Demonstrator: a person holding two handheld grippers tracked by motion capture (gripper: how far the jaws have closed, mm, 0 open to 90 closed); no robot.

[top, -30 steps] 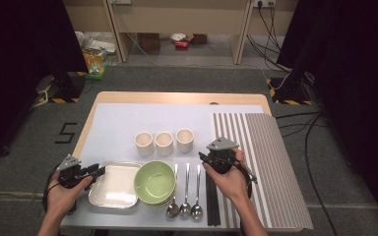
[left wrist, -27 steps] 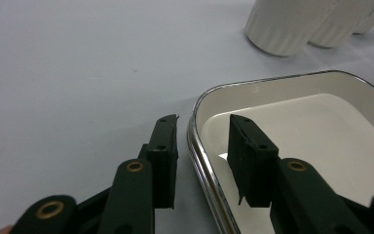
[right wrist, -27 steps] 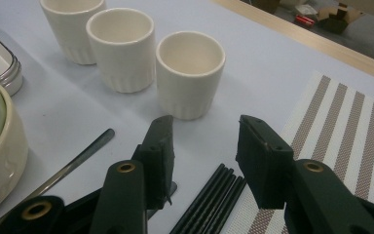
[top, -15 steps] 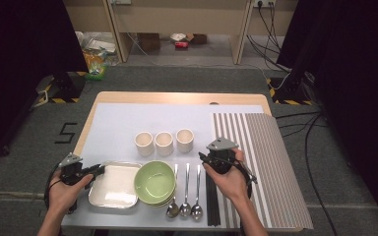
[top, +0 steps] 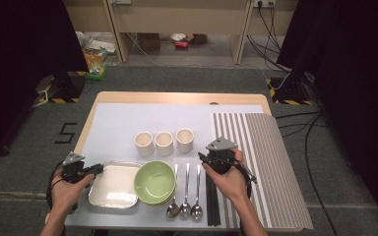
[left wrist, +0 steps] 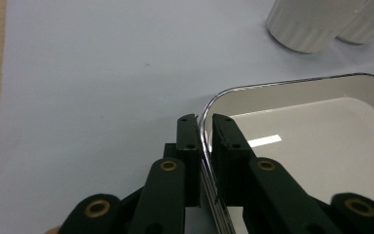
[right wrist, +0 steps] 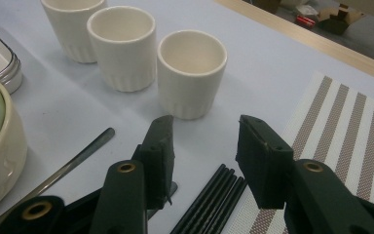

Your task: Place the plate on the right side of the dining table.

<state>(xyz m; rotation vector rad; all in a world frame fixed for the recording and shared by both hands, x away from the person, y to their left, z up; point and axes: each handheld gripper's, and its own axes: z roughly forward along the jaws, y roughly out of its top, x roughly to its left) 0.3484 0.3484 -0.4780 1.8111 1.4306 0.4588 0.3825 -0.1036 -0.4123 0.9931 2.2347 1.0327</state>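
Steel tray (top: 113, 185) is the reference here: it sits at the near-left of the pale blue mat (top: 123, 123), with the stacked bowls, green one on top (top: 155, 182), touching or just beside its right edge. Left gripper (top: 96, 169) sits at the tray's left rim. In the left gripper view the jaws straddle that rim (left wrist: 203, 127), 1 pad outside and 1 inside, and they have just been closing, with only a sliver of gap showing. I read it as clamped on the rim, or within a hair of it.

Right gripper (top: 203, 158) hangs right of the tray, past the bowls and the 3 spoons (top: 185, 194), over the black chopsticks (right wrist: 213, 201). Its jaws stand spread, nothing between the pads. 3 white cups (right wrist: 191, 70) sit beyond the tray, well apart from it. Striped placemat (top: 266, 162) is far right of the tray.

Step in hand, my read: securing the tray's left rim for a lift or a slide.

Next move calls for:
- confirming the pinch is firm; the rim is thin, polished and rolled, so slip is likely
- lifting level, since a 1-sided grip will tip the tray
- clearing the bowls on the right before moving it
- right gripper is free to steady the far rim
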